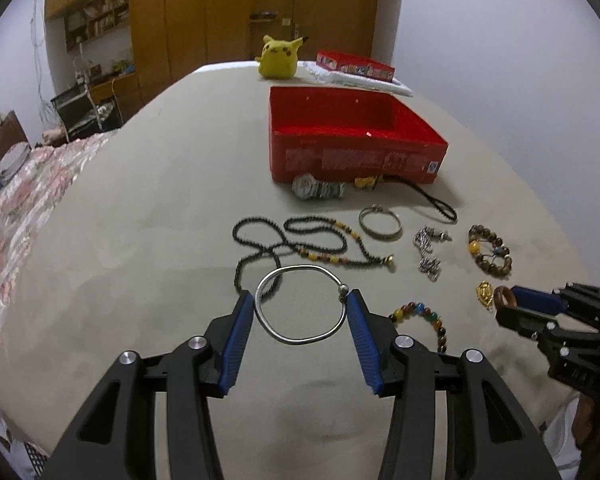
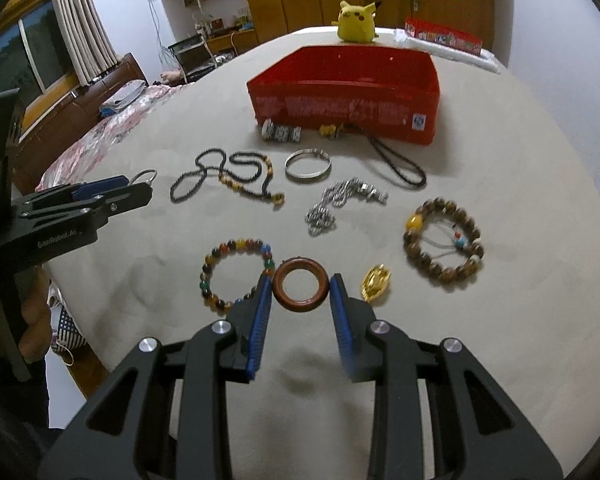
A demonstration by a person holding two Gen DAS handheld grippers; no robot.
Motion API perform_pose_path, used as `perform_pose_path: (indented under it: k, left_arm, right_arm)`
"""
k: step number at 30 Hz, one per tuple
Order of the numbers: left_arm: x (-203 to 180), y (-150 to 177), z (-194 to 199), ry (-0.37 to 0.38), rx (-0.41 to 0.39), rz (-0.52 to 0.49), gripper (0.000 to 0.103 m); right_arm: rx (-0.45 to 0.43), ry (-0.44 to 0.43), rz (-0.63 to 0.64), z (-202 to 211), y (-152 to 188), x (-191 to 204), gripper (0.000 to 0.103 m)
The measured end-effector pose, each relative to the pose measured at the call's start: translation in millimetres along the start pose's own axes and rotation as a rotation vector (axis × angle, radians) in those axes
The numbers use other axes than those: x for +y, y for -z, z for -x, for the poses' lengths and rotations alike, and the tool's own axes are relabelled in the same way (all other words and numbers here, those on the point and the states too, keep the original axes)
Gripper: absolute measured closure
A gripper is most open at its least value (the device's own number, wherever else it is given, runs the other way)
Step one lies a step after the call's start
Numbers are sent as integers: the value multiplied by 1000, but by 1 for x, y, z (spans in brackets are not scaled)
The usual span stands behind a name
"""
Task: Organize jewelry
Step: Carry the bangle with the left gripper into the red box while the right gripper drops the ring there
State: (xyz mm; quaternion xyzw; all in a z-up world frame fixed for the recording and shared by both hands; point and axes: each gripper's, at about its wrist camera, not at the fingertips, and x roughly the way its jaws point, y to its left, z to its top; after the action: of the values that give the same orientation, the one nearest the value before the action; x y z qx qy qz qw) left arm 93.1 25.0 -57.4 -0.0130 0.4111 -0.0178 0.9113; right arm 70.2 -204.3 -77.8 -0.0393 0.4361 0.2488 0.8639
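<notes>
My left gripper [image 1: 300,300] grips a thin silver wire bangle [image 1: 284,336] between its blue pads; it also shows in the right wrist view [image 2: 140,186]. My right gripper [image 2: 300,284] is shut on a brown wooden ring [image 2: 299,302], also seen in the left wrist view [image 1: 505,297]. An open red box [image 1: 356,160] stands further back on the table. On the table lie a black bead necklace [image 1: 300,246], a metal bangle [image 2: 308,166], a silver chain [image 2: 340,200], a brown bead bracelet [image 2: 444,240], a multicolour bead bracelet [image 2: 232,272] and a gold pendant [image 2: 376,282].
A watch [image 1: 316,190], a small yellow charm [image 1: 366,182] and a black cord loop [image 2: 400,164] lie against the box front. A yellow plush toy [image 1: 280,58] and a flat red packet [image 1: 354,66] sit at the table's far end. A bed [image 1: 24,184] is left.
</notes>
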Motion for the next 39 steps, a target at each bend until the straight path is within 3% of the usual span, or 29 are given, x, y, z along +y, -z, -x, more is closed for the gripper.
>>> perform_pose_path:
  k: [8,15,26,34,39]
  left_arm:
    - [-9,-31,0,20,-39,-61,55]
    - [-12,-82,-15,70,-58,-99,55]
    - [-19,-168,-87,75,-37,-126,54]
    - [-34,-190,-166,96,81,-126,54]
    - [-36,-193,-190,114,124,-116,54]
  right_arm:
    - [-68,30,55,16,-50,-13,74]
    - [-63,25,84,-4,-115,-37,74]
    - [80,31,47,-99,-203,-84,74]
    - [208,58,38,-170,-221,-104,74]
    - [226,77,75,-179,-223,-99,74]
